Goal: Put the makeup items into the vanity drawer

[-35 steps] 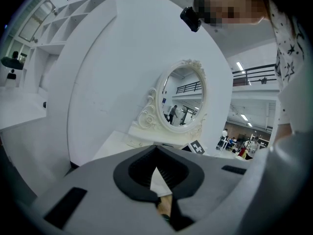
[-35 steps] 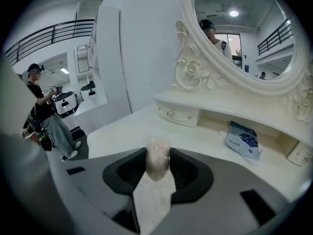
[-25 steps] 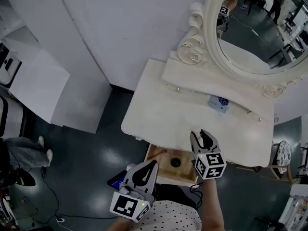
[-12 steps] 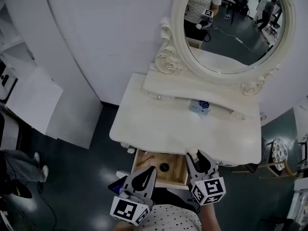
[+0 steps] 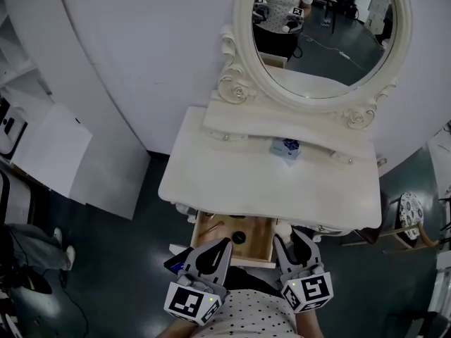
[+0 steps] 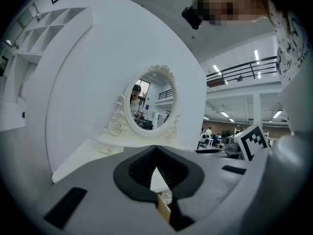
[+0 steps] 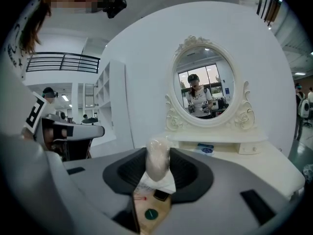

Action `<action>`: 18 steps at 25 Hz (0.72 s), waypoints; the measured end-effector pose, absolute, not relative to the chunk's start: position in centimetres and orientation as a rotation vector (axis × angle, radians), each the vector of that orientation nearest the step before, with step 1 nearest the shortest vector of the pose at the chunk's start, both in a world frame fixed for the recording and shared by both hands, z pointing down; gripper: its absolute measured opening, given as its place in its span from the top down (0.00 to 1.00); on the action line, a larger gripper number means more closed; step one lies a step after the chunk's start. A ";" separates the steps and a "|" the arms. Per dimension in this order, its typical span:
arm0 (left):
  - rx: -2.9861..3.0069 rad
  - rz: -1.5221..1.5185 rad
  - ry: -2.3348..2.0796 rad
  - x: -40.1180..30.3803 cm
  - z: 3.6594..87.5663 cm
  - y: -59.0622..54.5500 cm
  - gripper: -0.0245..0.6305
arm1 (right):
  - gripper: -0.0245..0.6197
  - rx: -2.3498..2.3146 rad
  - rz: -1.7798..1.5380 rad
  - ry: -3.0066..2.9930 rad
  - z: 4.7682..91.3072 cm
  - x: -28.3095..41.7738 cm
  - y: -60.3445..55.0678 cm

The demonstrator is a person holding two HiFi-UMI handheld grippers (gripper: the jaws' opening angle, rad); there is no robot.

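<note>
The cream vanity table has its wooden drawer pulled open at the front. Inside lie a round black item and a reddish stick. My right gripper hovers at the drawer's right front corner. It is shut on a pale egg-shaped makeup sponge, and the drawer's contents show below its jaws. My left gripper hangs over the drawer's front edge. Its jaws are shut with nothing held.
An oval mirror in a carved frame stands at the back of the vanity. A small blue-and-white box lies on the top below it. A white cabinet is at the left, a patterned stool at the right.
The right gripper has drawn back from over the tabletop's front edge to beside the open drawer, still holding the sponge. The left gripper has shifted slightly, and the view has swung up the mirror.
</note>
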State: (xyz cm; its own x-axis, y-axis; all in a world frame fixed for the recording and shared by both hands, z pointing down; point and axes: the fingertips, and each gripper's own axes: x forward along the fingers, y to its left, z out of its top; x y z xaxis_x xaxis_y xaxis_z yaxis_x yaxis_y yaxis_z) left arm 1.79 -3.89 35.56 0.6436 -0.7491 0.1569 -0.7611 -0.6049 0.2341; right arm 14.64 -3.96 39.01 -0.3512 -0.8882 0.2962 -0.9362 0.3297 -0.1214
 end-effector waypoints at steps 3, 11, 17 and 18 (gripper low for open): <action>2.592 0.064 -1.216 2.0 35.5 -3.4 0.95 | 0.73 1.666 0.385 -2.434 38.5 14.3 -3.0; 2.609 0.071 -1.209 1.9 35.6 -2.7 0.95 | 0.73 1.670 0.365 -2.431 38.4 13.9 -1.7; 2.615 0.055 -1.222 1.7 35.5 -2.7 0.95 | 0.73 1.662 0.373 -2.434 38.7 13.4 -1.2; 2.610 0.054 -1.223 1.6 35.5 -2.7 0.95 | 0.73 1.655 0.366 -2.436 38.6 13.3 -1.2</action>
